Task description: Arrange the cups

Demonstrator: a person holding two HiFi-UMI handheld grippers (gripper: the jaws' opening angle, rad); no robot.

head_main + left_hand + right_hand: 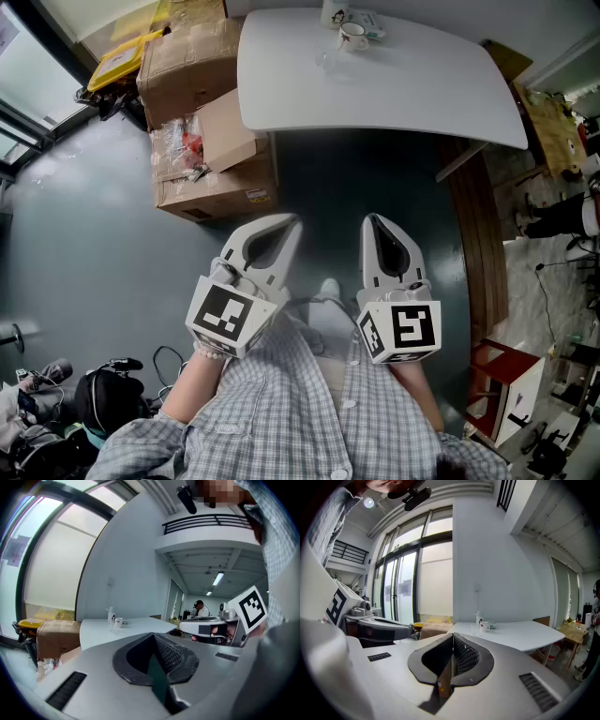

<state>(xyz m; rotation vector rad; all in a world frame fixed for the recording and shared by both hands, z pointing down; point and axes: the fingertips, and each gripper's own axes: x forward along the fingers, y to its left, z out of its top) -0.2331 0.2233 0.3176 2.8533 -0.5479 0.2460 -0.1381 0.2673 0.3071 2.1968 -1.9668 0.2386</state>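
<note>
A white mug (353, 36) with a dark print stands at the far edge of the white table (403, 84). A clear glass (330, 62) is just in front of it and a white bottle (335, 11) behind it. Both grippers are held low over the floor, well short of the table. My left gripper (289, 225) and right gripper (373, 223) are shut with nothing in them. In the left gripper view the mug (120, 621) and bottle (111, 614) show small beyond the closed jaws. The right gripper view shows the mug (485, 626) far off on the table (520, 637).
Cardboard boxes (202, 122) are stacked on the floor left of the table, with a yellow item (122, 58) behind them. A wooden bench (478, 234) runs along the right, and a red stool (502, 380) stands nearer. Bags and cables (89, 398) lie at the lower left.
</note>
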